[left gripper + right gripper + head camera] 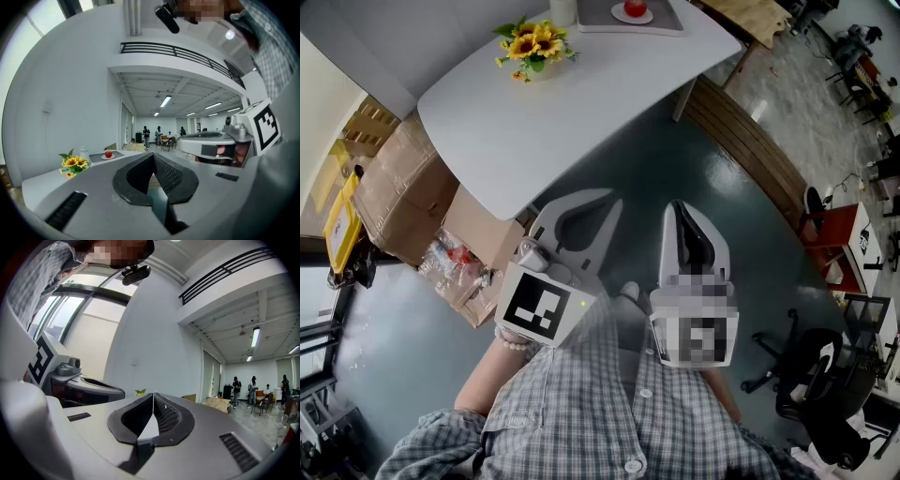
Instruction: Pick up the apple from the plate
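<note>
A red apple sits on a small white plate on a grey mat at the far end of the white table. In the left gripper view the apple is small and far off, left of the jaws. My left gripper and right gripper are held side by side over the floor, well short of the table's near edge. The left gripper has its jaws meeting at the tip with nothing between them. The right gripper is likewise shut and empty. The apple does not show in the right gripper view.
A sunflower bouquet stands on the table, left of the apple. Cardboard boxes lie on the floor to the left. To the right of the table there is a wooden bench, and an office chair stands at lower right. People stand far back in the hall.
</note>
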